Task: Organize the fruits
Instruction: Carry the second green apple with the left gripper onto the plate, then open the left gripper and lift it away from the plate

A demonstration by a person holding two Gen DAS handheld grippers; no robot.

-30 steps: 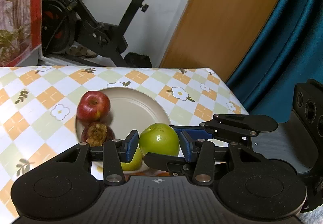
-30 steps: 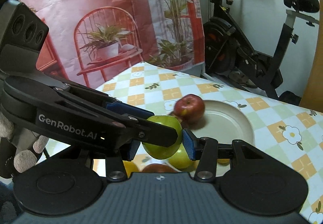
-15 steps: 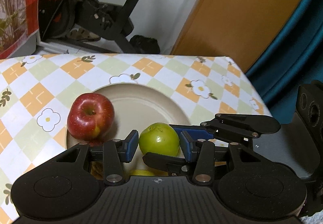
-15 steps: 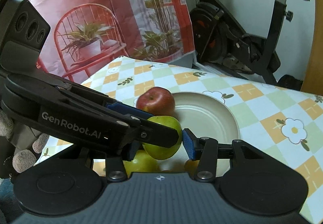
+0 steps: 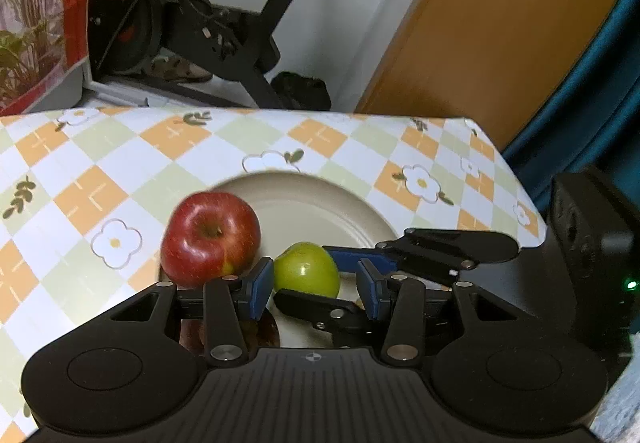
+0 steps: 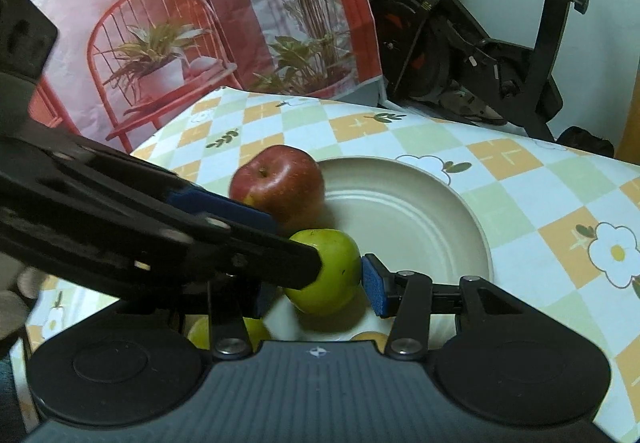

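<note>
Here, both grippers' fingers (image 5: 263,284) pinching one green apple (image 5: 307,269) over the plate (image 5: 320,203).

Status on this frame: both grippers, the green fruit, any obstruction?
Left gripper and right gripper both clamp the green apple over the plate. Red apple sits close beside. Drop spot open.

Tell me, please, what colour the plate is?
Plain cream plate; it shows best in the right wrist view.

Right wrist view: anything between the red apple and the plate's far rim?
Nothing. From the red apple to the plate far rim is bare plate; the right wrist view shows it best.
</note>
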